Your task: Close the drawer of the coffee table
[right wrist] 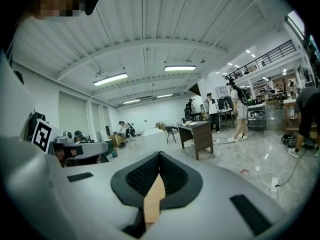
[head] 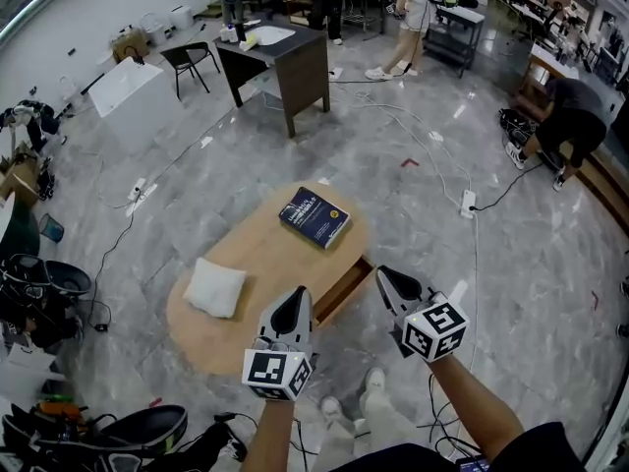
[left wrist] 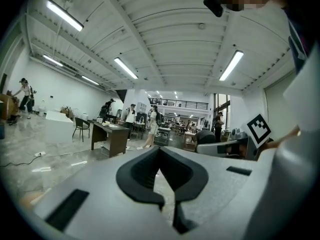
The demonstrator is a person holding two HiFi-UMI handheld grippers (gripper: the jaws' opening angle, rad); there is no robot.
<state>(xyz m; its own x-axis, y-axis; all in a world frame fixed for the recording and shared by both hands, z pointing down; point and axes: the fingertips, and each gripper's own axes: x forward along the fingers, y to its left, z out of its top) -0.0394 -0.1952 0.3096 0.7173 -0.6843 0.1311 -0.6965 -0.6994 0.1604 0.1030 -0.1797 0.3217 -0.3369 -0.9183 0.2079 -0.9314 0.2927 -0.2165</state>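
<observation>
- The oval wooden counter [head: 263,256] stands on a grey marble floor [head: 423,264], below and ahead of the person.
- Its drawer [head: 346,285] is pulled out of the side nearest the person, towards the counter's right end, with its dark inside showing.
- A dark blue book [head: 314,216] lies flat on the far part of the top, and a white pillow [head: 216,287] lies on the left part, well apart from the book.
- The left gripper [head: 298,294] hangs over the counter's near edge, just left of the drawer; its jaws are together, tips meeting, with nothing between them.
- The right gripper [head: 382,272] is just beside the drawer's right corner; whether it touches cannot be told.
- Its jaws are also together at the tips, and a tan wood-coloured strip shows through the slit below them.
</observation>
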